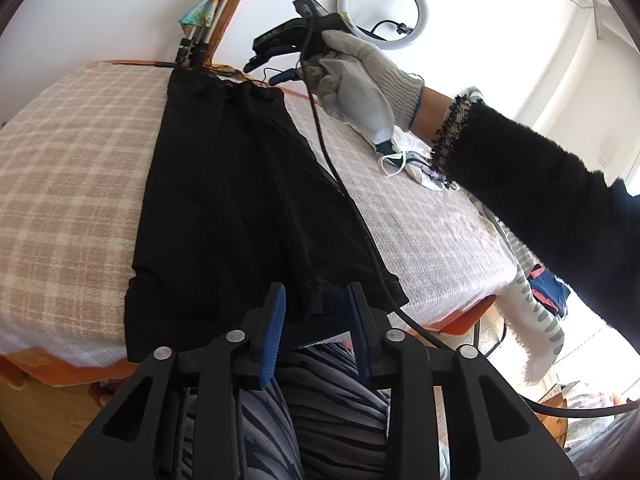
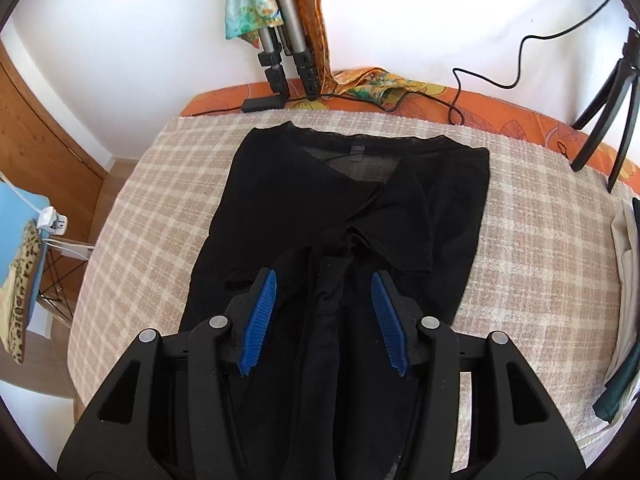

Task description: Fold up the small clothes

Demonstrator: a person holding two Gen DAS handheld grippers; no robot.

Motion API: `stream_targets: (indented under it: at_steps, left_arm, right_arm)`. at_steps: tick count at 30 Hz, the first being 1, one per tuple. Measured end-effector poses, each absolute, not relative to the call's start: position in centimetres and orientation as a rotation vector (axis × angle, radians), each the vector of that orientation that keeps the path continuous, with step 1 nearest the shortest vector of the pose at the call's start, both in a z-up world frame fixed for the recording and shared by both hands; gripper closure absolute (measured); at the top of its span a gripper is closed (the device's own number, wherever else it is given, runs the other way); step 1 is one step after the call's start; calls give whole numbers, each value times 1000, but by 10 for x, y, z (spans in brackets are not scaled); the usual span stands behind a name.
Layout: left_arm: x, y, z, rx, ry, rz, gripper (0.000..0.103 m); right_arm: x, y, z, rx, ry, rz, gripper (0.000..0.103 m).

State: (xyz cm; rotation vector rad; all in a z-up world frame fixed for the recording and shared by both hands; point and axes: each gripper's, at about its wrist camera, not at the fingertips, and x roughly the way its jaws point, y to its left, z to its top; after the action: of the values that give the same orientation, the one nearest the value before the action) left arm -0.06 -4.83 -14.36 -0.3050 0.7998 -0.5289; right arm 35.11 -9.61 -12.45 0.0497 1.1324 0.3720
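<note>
A black garment (image 1: 224, 200) lies spread lengthwise on the checked blanket (image 1: 68, 152), its near end hanging over the table's front edge. My left gripper (image 1: 316, 308) is open at that near end, its blue pads on either side of a fold of the hem without closing on it. My right gripper (image 2: 324, 292) is open above the garment's (image 2: 360, 184) middle, pads either side of a raised ridge of cloth. In the left wrist view the right gripper (image 1: 272, 70) is held high over the far end by a gloved hand (image 1: 360, 76).
A small pile of light clothes (image 1: 412, 160) lies on the blanket's right side; it also shows in the right wrist view (image 2: 628, 240). Tripod legs (image 2: 284, 52) and cables (image 2: 456, 96) stand at the table's far edge. A black cable (image 1: 344, 188) trails across the garment. A chair (image 2: 24, 248) stands left.
</note>
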Motion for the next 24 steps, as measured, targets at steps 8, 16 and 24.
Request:
stream_targets:
  at_steps: [8, 16, 24]
  left_arm:
    - [6, -3, -134, -285, 790, -403, 66]
    - [20, 28, -155, -327, 874, -328, 66]
    - [27, 28, -175, -401, 937, -365, 66]
  right_arm:
    - [277, -184, -87, 169, 1072, 361, 51]
    - [160, -230, -92, 244, 1066, 393, 51]
    - [54, -210, -144, 194, 1162, 442, 51]
